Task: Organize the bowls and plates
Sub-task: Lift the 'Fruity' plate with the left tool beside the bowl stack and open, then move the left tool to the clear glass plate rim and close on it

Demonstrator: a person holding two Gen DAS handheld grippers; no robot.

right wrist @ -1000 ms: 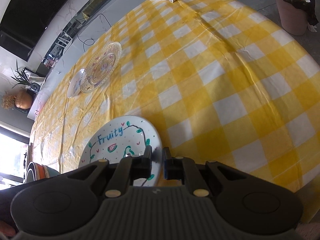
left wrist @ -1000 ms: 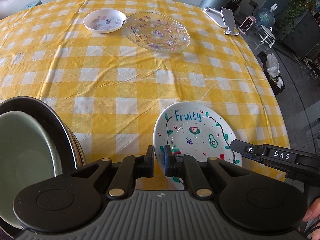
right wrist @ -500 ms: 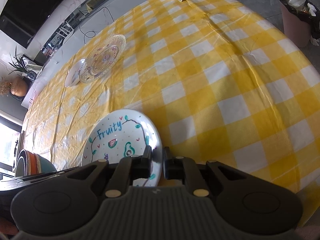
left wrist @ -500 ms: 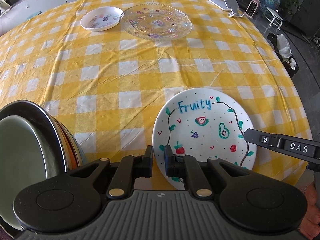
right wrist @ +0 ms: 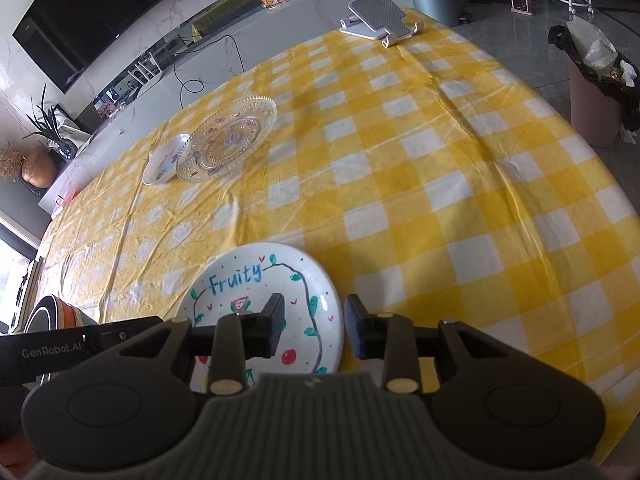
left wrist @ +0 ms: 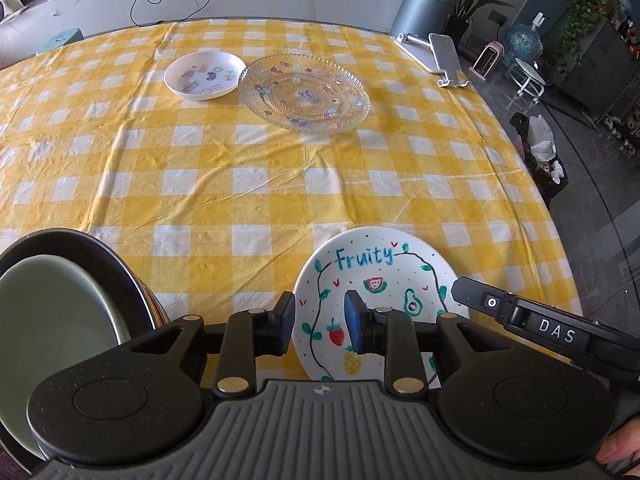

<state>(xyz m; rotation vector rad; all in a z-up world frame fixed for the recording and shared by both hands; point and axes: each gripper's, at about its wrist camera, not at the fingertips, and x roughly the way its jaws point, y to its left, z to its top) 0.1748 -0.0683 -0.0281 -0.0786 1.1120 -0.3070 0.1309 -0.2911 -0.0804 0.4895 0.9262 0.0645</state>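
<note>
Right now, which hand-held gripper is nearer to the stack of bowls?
Left. The left hand-held gripper sits just beside the stack of bowls, its jaws opening over the Fruity plate. The right hand-held gripper is beyond that plate's far rim, jaws opening too.

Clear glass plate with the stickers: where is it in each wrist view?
Left wrist: glass plate upper centre, just right of the small white bowl.
Right wrist: glass plate upper left, small white bowl at its lower left.
Shared landmark: the Fruity plate, bottom centre by the fingers in both.
</note>
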